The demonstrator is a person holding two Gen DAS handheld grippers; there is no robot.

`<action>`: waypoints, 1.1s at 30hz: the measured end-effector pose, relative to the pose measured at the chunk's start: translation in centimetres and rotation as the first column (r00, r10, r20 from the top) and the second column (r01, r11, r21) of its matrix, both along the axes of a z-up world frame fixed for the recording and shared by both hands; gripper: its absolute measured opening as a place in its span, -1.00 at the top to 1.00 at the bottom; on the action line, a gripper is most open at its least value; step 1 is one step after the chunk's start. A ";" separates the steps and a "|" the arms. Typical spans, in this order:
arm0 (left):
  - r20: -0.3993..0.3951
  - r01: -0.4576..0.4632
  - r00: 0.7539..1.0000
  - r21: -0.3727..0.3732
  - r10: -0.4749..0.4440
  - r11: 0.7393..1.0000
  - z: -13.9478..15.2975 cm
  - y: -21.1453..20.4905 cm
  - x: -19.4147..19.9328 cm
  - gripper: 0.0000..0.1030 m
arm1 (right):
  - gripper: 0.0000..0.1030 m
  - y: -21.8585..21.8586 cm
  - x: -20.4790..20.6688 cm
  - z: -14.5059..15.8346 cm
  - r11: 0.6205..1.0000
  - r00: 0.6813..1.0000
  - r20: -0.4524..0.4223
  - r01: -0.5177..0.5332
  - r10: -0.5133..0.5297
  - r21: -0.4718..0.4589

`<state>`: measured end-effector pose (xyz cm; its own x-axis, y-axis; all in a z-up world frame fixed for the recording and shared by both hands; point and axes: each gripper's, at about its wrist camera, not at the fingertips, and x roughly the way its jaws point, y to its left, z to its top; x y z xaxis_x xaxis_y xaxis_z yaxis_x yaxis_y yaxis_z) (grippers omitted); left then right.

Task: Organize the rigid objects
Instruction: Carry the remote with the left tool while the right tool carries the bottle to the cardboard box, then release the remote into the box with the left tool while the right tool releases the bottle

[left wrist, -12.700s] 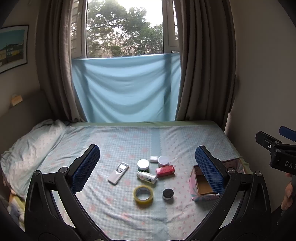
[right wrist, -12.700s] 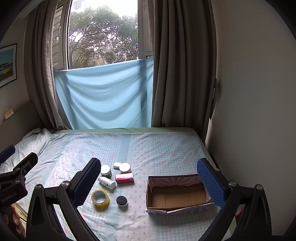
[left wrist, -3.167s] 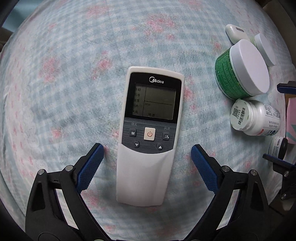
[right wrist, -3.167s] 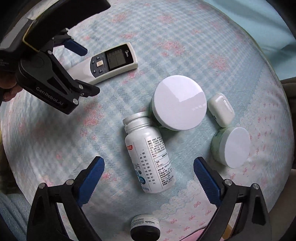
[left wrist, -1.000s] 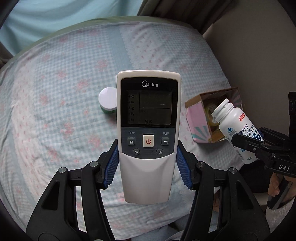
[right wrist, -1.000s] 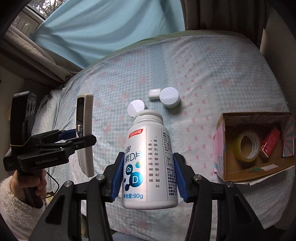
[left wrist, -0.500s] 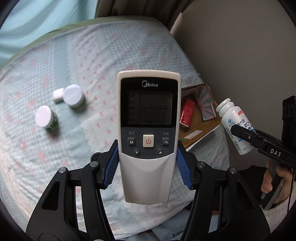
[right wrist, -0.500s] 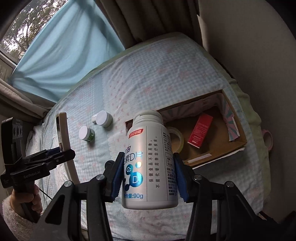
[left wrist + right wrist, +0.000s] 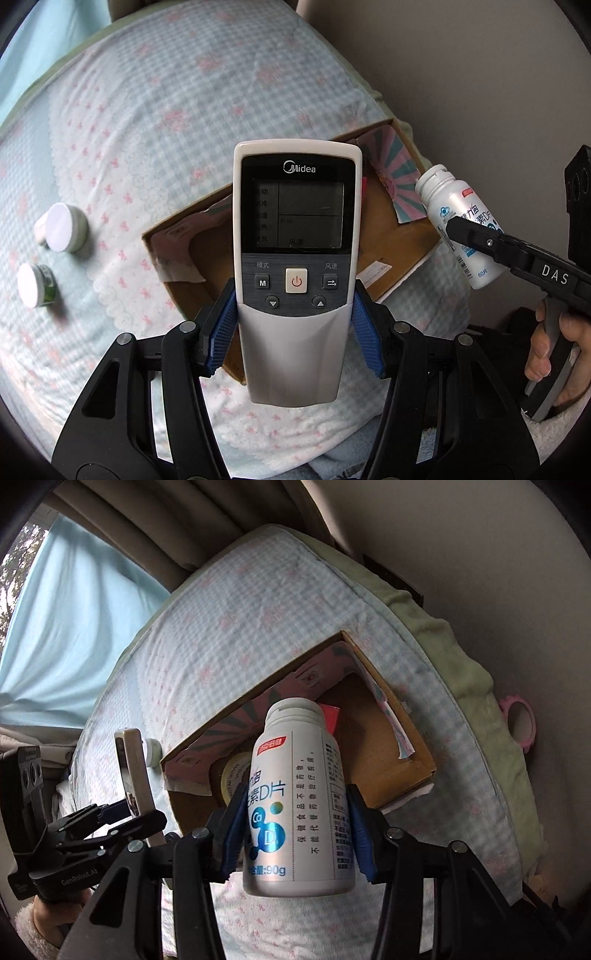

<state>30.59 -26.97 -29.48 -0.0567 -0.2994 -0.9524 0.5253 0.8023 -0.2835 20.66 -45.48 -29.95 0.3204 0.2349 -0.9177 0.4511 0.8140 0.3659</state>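
Left on the bed: two white-lidded jars (image 9: 66, 229) and (image 9: 35, 285) sit well apart from the box, with a small white case tucked behind the upper one. Those are your leftovers.
Left gripper (image 9: 295, 332): you've got it pinching the remote (image 9: 295, 236) at the waist, screen up, hovering over the cardboard box (image 9: 406, 236).
Box contents: tape roll (image 9: 234, 775) and red carton (image 9: 328, 716) already inside. Other contents hidden.
Right gripper (image 9: 295, 834): clamped on the white pill bottle (image 9: 295, 775), cap forward, above the box's right end.
Progress: past halfway, I'd say. Drop both, then fetch the jars.
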 end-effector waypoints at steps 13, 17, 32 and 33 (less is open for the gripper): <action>-0.055 0.228 0.974 0.151 -0.222 0.962 -7.3 -6.3 0.7 -0.06 | 0.10 -2.1 1.4 -6.2 0.968 0.966 -0.095 0.246 -0.241 0.041; -0.071 0.290 0.957 0.194 -0.281 0.937 -8.7 -7.1 0.2 -0.06 | 0.10 -2.6 1.7 -8.2 0.948 0.943 -0.129 0.314 -0.306 0.046; 0.059 0.376 0.913 0.270 -0.405 0.887 -6.7 -6.5 -1.7 -0.99 | -1.00 -3.3 1.7 -8.6 0.920 0.925 -0.093 0.377 -0.368 0.110; 0.057 0.369 0.916 0.267 -0.396 0.890 -6.5 -6.0 -1.7 -0.99 | -1.00 -3.3 1.4 -8.2 0.924 0.927 -0.080 0.373 -0.366 0.087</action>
